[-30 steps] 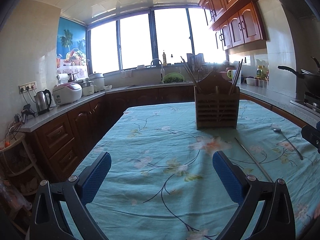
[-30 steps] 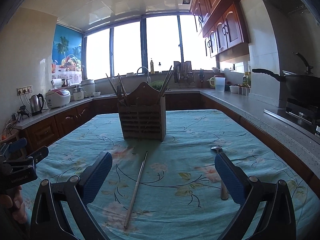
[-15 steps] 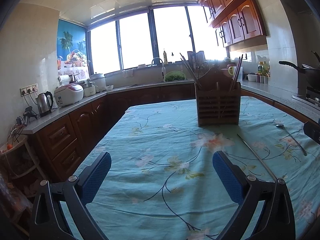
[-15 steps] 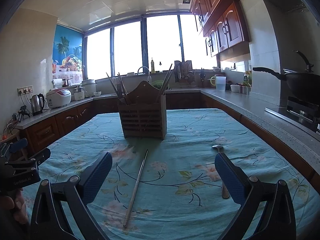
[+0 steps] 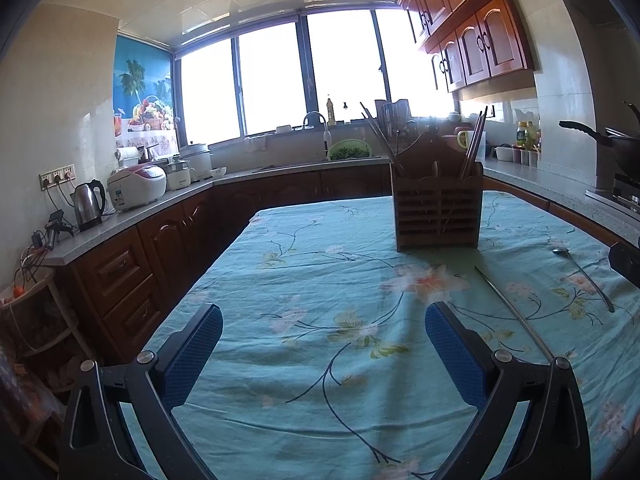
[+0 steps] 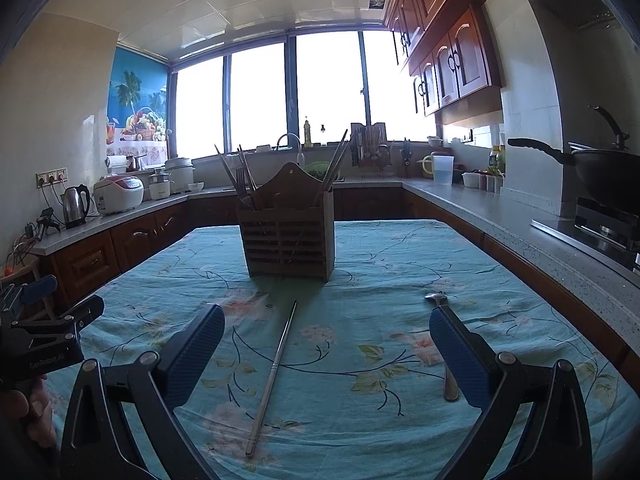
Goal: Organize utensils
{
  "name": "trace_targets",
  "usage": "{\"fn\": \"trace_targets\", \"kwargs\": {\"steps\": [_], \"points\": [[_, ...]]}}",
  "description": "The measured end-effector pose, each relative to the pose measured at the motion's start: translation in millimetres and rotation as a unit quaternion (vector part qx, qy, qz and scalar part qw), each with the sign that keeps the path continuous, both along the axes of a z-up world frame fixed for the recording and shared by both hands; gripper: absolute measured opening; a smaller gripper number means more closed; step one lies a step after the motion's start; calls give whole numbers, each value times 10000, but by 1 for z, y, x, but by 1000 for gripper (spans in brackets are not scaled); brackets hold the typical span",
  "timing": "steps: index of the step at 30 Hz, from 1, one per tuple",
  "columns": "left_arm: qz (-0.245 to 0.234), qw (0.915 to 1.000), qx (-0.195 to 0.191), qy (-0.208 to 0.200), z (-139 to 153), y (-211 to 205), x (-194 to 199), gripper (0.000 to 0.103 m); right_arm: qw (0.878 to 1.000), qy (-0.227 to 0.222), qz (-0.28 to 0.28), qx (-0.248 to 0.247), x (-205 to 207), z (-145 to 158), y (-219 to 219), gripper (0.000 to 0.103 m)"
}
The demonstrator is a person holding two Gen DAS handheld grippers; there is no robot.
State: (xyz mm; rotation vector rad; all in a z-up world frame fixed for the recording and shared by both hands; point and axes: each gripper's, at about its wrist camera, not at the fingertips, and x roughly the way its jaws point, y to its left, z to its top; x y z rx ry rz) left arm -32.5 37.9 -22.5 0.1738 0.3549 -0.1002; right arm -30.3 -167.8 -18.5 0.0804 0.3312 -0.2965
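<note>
A wooden slatted utensil holder (image 6: pixel 289 236) (image 5: pixel 437 210) stands upright mid-table with chopsticks and a fork poking out of it. A metal chopstick (image 6: pixel 273 372) (image 5: pixel 514 311) lies flat on the floral cloth in front of the holder. A metal spoon (image 6: pixel 446 360) (image 5: pixel 584 276) lies to its right. My right gripper (image 6: pixel 326 344) is open, low over the cloth, with the chopstick lying between its blue pads; its right pad (image 6: pixel 456 354) partly hides the spoon. My left gripper (image 5: pixel 324 346) is open over bare cloth, left of both utensils.
The table wears a teal floral cloth (image 6: pixel 380 280). Wooden counters ring the room, with a kettle (image 5: pixel 89 204), a rice cooker (image 5: pixel 136 186) and a wok (image 6: pixel 600 172) on a stove at right. The left gripper's body (image 6: pixel 44 332) and a hand show at the right view's left edge.
Both views have crept slightly forward and up; the holder sits a touch lower in each frame. The utensils lie where they were and both grippers stay open.
</note>
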Motion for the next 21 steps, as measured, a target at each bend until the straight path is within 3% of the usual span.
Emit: {"fn": "trace_targets", "kwargs": {"steps": [21], "points": [[67, 9996, -244, -153, 3, 1, -8, 102, 9998, -142, 83, -87, -7, 1, 5, 103]]}}
